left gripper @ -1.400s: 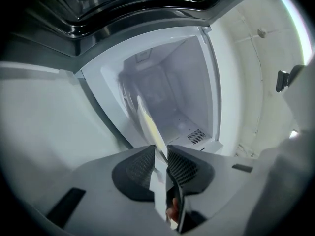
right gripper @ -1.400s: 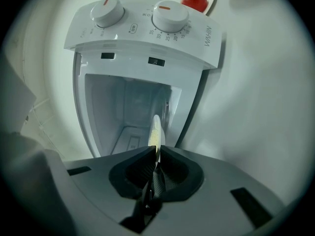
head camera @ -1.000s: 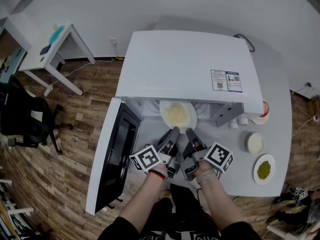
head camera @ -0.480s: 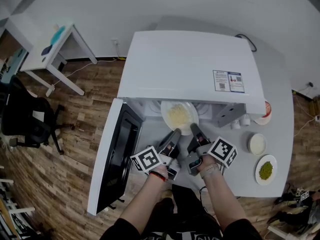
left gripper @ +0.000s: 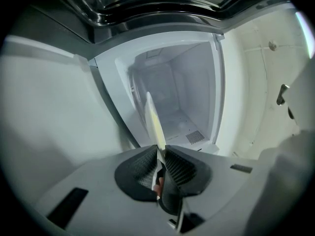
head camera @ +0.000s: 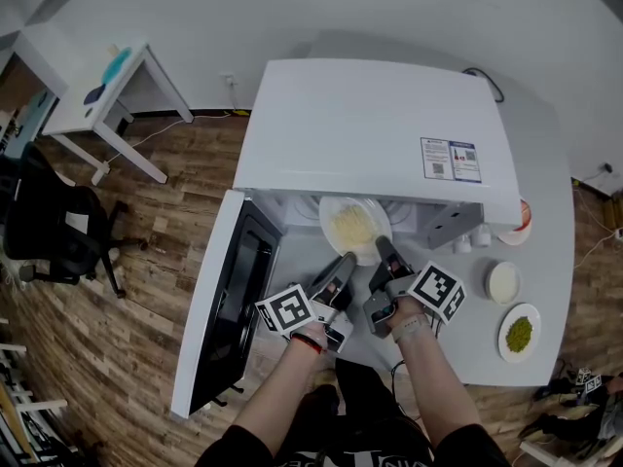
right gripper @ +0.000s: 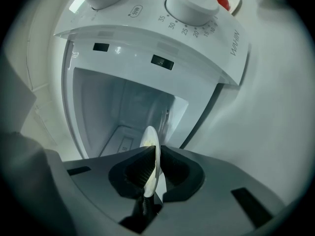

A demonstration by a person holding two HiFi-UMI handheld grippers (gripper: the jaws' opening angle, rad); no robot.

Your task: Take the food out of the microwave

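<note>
Plate [head camera: 354,227] of pale yellow food [head camera: 351,224] sits half out of the microwave [head camera: 370,134] mouth, straight ahead of both sets of jaws, its far half still under the top panel. It's round, so no long axis, and it lies flat. Left gripper [head camera: 345,261] is clamped on the near-left rim and right gripper [head camera: 384,247] on the near-right rim. Both are equally near, so I judge the move is a straight pull back toward the person, keeping the plate level. Open door [head camera: 229,305] lies left of the left jaws. Only the head view shows the food heap. The gripper views show the plate edge-on between pressed pads, with bare cavity behind it.
</note>
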